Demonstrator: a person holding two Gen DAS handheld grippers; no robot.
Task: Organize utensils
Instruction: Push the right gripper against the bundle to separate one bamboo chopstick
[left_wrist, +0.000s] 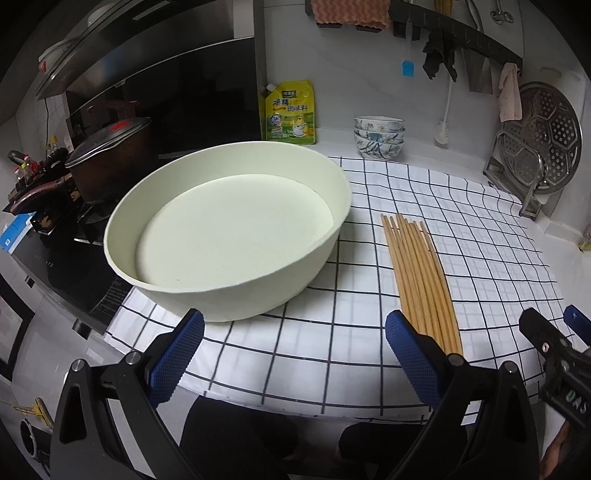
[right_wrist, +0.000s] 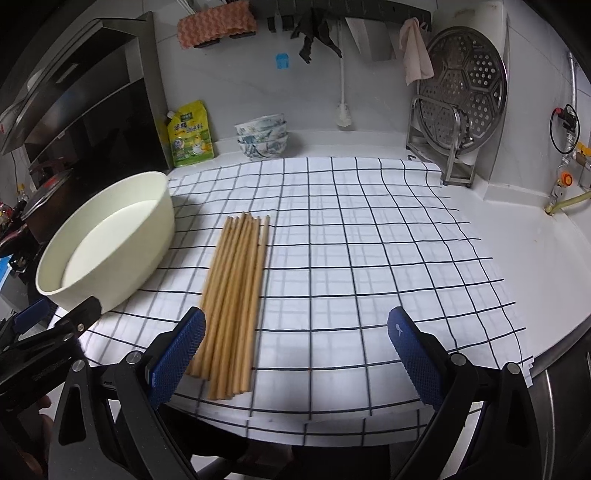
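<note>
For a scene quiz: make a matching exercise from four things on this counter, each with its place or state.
1 chopsticks
2 basin
3 stacked bowls
4 left claw

a open, holding nothing
b lying bundled on the checked cloth
c by the back wall
d empty, left of the chopsticks

Pairs: 1-b, 2-d, 3-c, 4-a

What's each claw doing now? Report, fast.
Left claw: open, holding nothing, near the basin.
Right claw: open, holding nothing, over the chopsticks.

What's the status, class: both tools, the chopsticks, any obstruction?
Left tool open, empty. Right tool open, empty. Chopsticks bundled flat on checked cloth, right of empty basin. Nothing blocking.
</note>
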